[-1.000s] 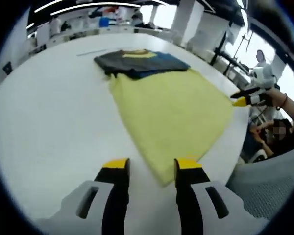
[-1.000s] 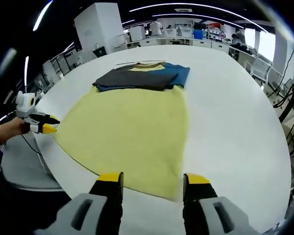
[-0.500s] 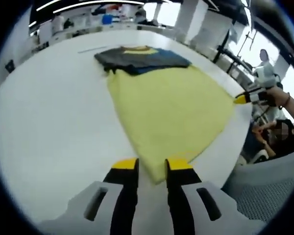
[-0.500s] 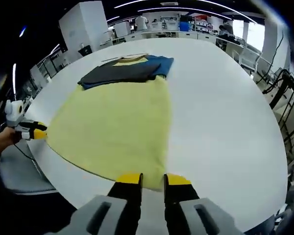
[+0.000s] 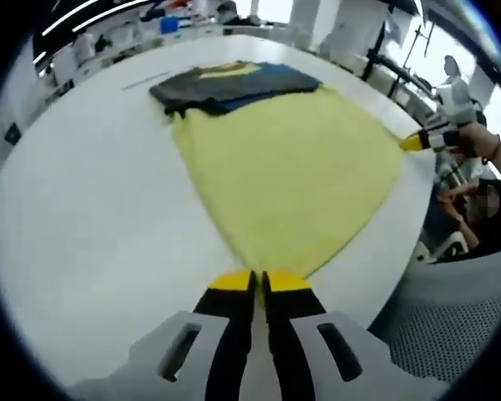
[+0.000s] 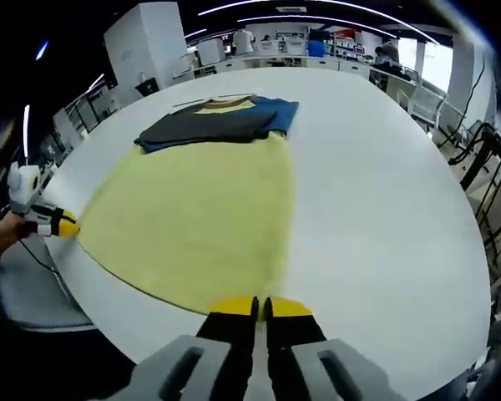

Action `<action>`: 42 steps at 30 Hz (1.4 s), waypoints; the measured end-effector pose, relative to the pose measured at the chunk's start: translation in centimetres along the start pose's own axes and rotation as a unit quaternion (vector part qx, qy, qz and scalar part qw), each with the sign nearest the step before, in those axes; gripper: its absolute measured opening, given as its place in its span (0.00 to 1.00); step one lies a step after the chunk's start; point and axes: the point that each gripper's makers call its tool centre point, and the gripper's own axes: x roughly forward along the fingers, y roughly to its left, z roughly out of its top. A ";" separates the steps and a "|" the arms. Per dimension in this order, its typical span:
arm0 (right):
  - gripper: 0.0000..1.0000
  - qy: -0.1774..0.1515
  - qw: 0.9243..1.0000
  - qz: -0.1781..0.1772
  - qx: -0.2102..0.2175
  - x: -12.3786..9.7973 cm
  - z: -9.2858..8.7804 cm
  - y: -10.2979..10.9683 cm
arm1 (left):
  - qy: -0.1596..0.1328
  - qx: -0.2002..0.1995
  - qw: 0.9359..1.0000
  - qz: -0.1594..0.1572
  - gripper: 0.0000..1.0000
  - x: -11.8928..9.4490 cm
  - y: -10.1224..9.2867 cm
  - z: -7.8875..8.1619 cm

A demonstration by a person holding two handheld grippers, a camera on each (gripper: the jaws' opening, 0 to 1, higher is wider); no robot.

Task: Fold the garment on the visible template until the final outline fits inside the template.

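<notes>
A garment with a yellow body [image 5: 292, 175] and a dark grey and blue top part [image 5: 234, 83] lies flat on the white table [image 5: 92, 217]. My left gripper [image 5: 257, 281] is shut on one near corner of the yellow hem. The right gripper [image 6: 260, 307] is shut on the other near corner of the hem [image 6: 200, 217]. Each gripper shows in the other view at the hem's far corner: the right gripper [image 5: 422, 140] and the left gripper [image 6: 58, 223]. The grey and blue part [image 6: 217, 124] lies at the far end. A thin dark line [image 5: 146, 80] runs on the table beside it.
The table's rounded edge [image 6: 108, 322] runs just in front of both grippers. A grey mesh chair [image 5: 451, 334] stands below that edge. A person's hand [image 5: 484, 142] holds the right gripper. Workbenches and white cabinets [image 6: 150, 42] stand far behind the table.
Both grippers went from open to shut over the second, their jaws closing onto the near corners of the yellow hem. The garment lies as before.
</notes>
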 end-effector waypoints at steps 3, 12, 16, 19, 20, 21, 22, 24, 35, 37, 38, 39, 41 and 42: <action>0.00 0.001 1.000 0.000 0.000 0.1 0.1 -0.2 | 0.002 -0.002 1.000 -0.001 0.00 -0.1 0.1 -0.1; 0.00 0.006 1.000 0.016 -0.001 -0.1 -0.2 0.6 | 0.006 -0.025 1.000 -0.002 0.00 -0.9 0.7 -0.8; 0.00 0.009 1.000 0.026 -0.005 -0.2 -0.3 1.3 | 0.010 -0.030 1.000 0.000 0.00 -1.3 1.1 -1.4; 0.00 0.014 0.999 0.031 -0.010 -0.3 -0.4 1.8 | 0.012 -0.031 0.999 0.000 0.00 -1.7 1.2 -1.7; 0.00 0.016 0.999 0.032 -0.010 -0.3 -0.5 1.9 | 0.013 -0.032 0.999 0.001 0.00 -1.9 1.2 -1.9; 0.00 0.018 0.999 0.034 -0.010 -0.3 -0.5 2.0 | 0.012 -0.032 0.999 0.001 0.00 -2.0 1.2 -2.0; 0.00 0.019 0.999 0.035 -0.011 -0.3 -0.5 2.1 | 0.009 -0.031 0.999 0.002 0.00 -2.1 1.1 -2.1; 0.00 0.023 0.999 0.039 -0.014 -0.4 -0.6 2.3 | 0.011 -0.032 0.999 0.004 0.00 -2.2 1.2 -2.4; 0.00 0.029 0.998 0.051 -0.023 -0.6 -1.2 3.4 | 0.025 -0.039 0.999 0.001 0.00 -3.4 1.8 -4.0; 0.00 0.028 0.998 0.051 -0.025 -0.6 -1.3 3.5 | 0.025 -0.045 0.999 0.002 0.00 -3.4 1.8 -4.0; 0.00 0.028 0.998 0.050 -0.024 -0.6 -1.3 3.5 | 0.024 -0.046 0.999 0.000 0.00 -3.4 1.8 -4.0; 0.00 0.029 0.998 0.050 -0.025 -0.6 -1.3 3.5 | 0.024 -0.047 0.999 -0.001 0.00 -3.5 1.7 -4.0; 0.00 0.029 0.998 0.051 -0.026 -0.7 -1.3 3.6 | 0.025 -0.045 0.999 -0.002 0.00 -3.6 1.6 -4.1; 0.00 0.029 0.998 0.051 -0.027 -0.8 -1.3 3.7 | 0.027 -0.044 0.999 -0.003 0.00 -3.6 1.6 -4.2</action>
